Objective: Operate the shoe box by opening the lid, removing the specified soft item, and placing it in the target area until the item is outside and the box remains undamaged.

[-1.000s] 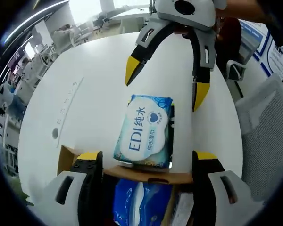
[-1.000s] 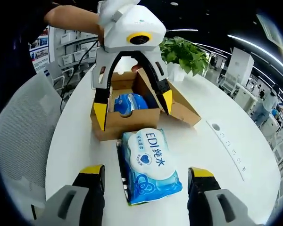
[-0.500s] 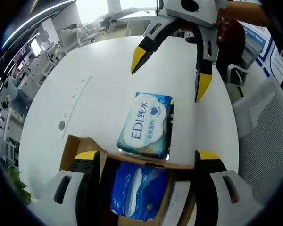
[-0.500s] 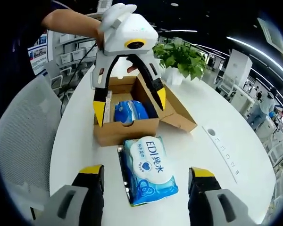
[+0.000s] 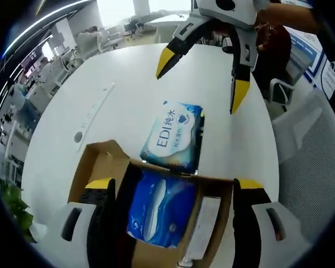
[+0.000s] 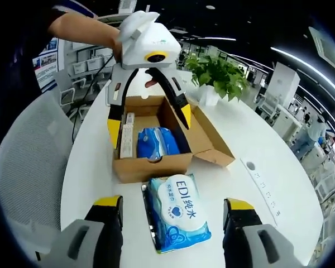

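Note:
A brown cardboard shoe box (image 6: 128, 163) stands open on the white round table (image 6: 257, 223), its lid folded out to one side. Inside lie a blue soft pack (image 6: 156, 142) and a flat white item (image 6: 125, 137). A blue-and-white wet wipes pack (image 6: 176, 211) printed "EDI" lies on the table just outside the box. My right gripper (image 6: 170, 205) is open, low above that pack. My left gripper (image 5: 170, 190) is open above the box (image 5: 97, 167), over the blue pack (image 5: 159, 209), and the wipes pack (image 5: 173, 137) lies beyond. The right gripper (image 5: 204, 78) appears there, open; the left gripper (image 6: 148, 120) hangs over the box in the right gripper view.
A potted green plant (image 6: 218, 70) stands on the table behind the box. A white power strip (image 6: 262, 184) lies near the table's edge. A grey mesh chair (image 6: 28, 162) sits beside the table. A person's arm (image 6: 81, 25) holds the left gripper.
Both grippers have pulled back and up, away from the wipes pack. More of the open box now lies under the left gripper. The pack stays on the table.

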Available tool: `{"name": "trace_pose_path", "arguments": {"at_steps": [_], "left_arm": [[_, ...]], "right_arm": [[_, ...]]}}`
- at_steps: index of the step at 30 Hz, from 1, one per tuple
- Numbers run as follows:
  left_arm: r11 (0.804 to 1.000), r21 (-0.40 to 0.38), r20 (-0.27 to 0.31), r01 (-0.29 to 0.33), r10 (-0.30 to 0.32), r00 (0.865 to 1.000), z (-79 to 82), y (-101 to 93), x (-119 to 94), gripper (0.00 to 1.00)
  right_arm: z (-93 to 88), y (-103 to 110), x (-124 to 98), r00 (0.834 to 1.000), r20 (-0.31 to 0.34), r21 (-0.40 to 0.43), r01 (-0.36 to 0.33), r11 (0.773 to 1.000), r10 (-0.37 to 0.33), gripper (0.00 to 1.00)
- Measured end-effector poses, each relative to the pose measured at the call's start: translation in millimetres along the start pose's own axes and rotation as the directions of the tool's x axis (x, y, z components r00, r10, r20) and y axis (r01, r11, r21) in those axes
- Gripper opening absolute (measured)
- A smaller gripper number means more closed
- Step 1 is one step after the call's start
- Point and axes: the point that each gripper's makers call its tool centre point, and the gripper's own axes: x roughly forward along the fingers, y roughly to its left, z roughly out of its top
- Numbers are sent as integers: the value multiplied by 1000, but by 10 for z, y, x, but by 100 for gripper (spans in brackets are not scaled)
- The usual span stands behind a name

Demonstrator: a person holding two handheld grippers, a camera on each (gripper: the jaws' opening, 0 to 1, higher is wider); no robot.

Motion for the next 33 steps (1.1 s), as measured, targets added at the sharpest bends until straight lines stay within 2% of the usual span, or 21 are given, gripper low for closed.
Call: {"name": "trace_pose_path", "arguments": {"at_steps": [5, 13, 23, 33], "left_arm": [[1000, -31, 13, -2, 3, 1000, -85, 8, -75, 89], [998, -58, 31, -40, 42, 999, -210, 99, -205, 89], [993, -86, 41, -78, 82, 996, -364, 161, -274, 78], [983, -124, 72, -132, 142, 987, -496, 243, -315, 63]], "right_arm": [[102, 37, 59, 1000, 5, -16, -8, 1000, 8, 72], [248, 73, 130, 1000, 18, -50, -2, 999, 3, 69], [449, 68, 216, 999, 33, -94, 18, 995, -15, 66], [554, 113, 367, 999, 35, -109, 26, 994, -23, 58]]}}
